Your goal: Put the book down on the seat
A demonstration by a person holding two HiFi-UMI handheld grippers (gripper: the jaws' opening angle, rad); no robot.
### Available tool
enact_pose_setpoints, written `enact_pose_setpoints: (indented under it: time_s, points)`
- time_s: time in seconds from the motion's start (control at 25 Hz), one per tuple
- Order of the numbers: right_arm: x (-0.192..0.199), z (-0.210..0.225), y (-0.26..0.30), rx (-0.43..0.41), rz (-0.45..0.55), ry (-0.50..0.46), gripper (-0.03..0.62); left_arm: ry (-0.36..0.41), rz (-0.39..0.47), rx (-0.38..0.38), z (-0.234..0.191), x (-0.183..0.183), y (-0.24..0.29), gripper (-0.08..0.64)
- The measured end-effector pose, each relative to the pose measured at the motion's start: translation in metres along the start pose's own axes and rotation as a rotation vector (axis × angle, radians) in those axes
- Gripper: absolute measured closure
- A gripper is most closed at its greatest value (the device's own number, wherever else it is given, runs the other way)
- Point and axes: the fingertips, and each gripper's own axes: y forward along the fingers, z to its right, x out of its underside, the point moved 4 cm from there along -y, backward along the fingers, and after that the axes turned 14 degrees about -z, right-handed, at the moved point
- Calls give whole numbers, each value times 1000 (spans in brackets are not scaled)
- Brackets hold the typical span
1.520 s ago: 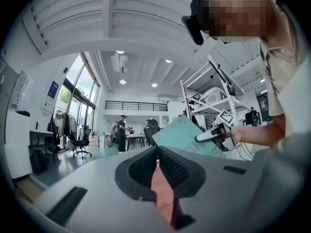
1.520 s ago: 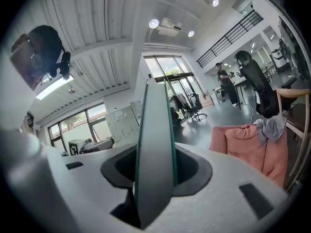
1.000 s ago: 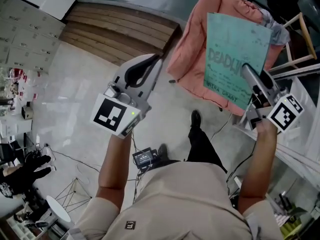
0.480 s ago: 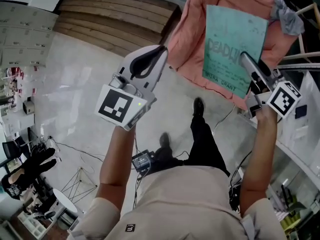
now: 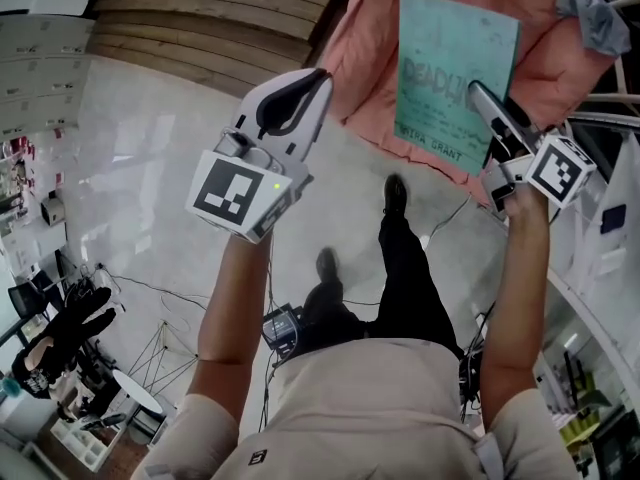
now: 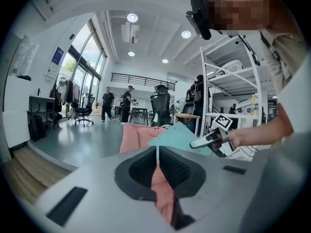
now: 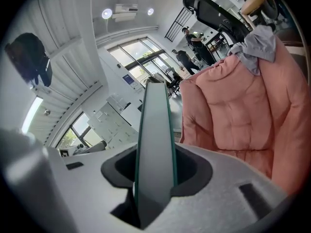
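The right hand-held gripper (image 5: 478, 96) clamps the teal book (image 5: 445, 58) edge-on (over the pink seat (image 5: 365, 48)); left hand-held gripper (image 5: 318, 76) closed, empty.

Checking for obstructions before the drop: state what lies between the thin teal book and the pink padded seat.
Nothing: in the right gripper view the stretch between thin teal book and pink padded seat is bare.

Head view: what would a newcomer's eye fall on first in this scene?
First, the teal book, clamped by its edge in the right claw at upper right, with the pink padded chair behind it. Next, the left claw at centre, shut and empty.
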Motion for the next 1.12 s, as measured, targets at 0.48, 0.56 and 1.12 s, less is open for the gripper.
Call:
enact_pose_setpoints:
  time_s: [0.48,0.56,1.12]
  points:
    - [46,82,40,43,-62,85,443,-16,-32,30,-1,49,78,538]
    - [55,96,44,55,-74,111,443,-19,-41,26,1,55,91,538]
    - [121,188,100,41,-136,237,442,-52,-98,22,-4,128,169,538]
